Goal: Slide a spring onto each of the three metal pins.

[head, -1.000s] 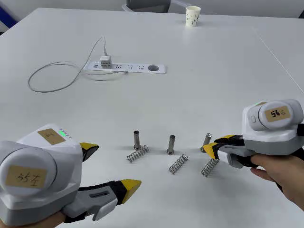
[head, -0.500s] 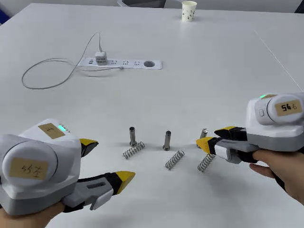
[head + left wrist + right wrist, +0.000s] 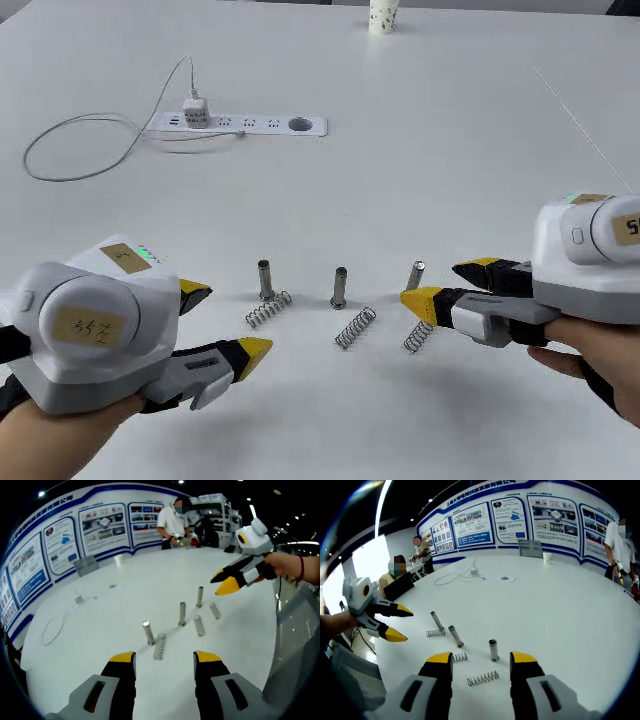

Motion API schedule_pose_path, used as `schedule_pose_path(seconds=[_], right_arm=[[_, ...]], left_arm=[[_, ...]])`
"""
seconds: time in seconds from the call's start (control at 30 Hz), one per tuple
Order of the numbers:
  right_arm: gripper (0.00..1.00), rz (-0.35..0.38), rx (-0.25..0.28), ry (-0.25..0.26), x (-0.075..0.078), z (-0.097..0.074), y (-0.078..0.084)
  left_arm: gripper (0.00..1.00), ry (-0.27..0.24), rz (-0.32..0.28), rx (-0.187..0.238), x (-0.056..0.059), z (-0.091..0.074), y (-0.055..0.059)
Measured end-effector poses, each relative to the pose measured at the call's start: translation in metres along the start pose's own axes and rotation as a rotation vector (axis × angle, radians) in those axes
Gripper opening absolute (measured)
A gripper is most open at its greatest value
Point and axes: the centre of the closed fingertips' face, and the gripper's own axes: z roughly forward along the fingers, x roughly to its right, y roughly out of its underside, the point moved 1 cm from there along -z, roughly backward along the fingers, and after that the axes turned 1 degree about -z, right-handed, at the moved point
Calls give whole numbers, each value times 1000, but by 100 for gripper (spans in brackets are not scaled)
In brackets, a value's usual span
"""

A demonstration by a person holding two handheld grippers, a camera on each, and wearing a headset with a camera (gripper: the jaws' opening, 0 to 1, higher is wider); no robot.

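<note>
Three metal pins stand upright in a row near the front of the white table [image 3: 450, 120]: the left pin [image 3: 265, 280], the middle pin [image 3: 340, 287] and the right pin [image 3: 415, 274], all bare. A spring lies flat on the table just in front of each: the left spring [image 3: 268, 309] close against its pin's foot, the middle spring [image 3: 355, 327] and the right spring [image 3: 418, 336] slightly apart from theirs. The left gripper [image 3: 232, 320] hovers left of the row, jaws wide apart and holding nothing, its yellow tips pointing toward the left pin. The right gripper [image 3: 435, 282] hangs at the right end of the row, jaws parted and empty; in the head view its nearer tip sits just beside the right pin and above the right spring, and whether it touches either cannot be told. Farther back lie a white power strip [image 3: 240, 124] with a plugged-in charger [image 3: 195, 108] and a looped cable [image 3: 70, 140], and a paper cup [image 3: 382, 15] stands at the far edge
</note>
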Motion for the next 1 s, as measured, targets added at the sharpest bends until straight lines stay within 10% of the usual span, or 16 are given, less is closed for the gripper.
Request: schedule_pose_path(seconds=[1.0], right_arm=[[51,35,36,-43,-10,-9,5]], left_arm=[[21,49,82,-72,-15,52,24]])
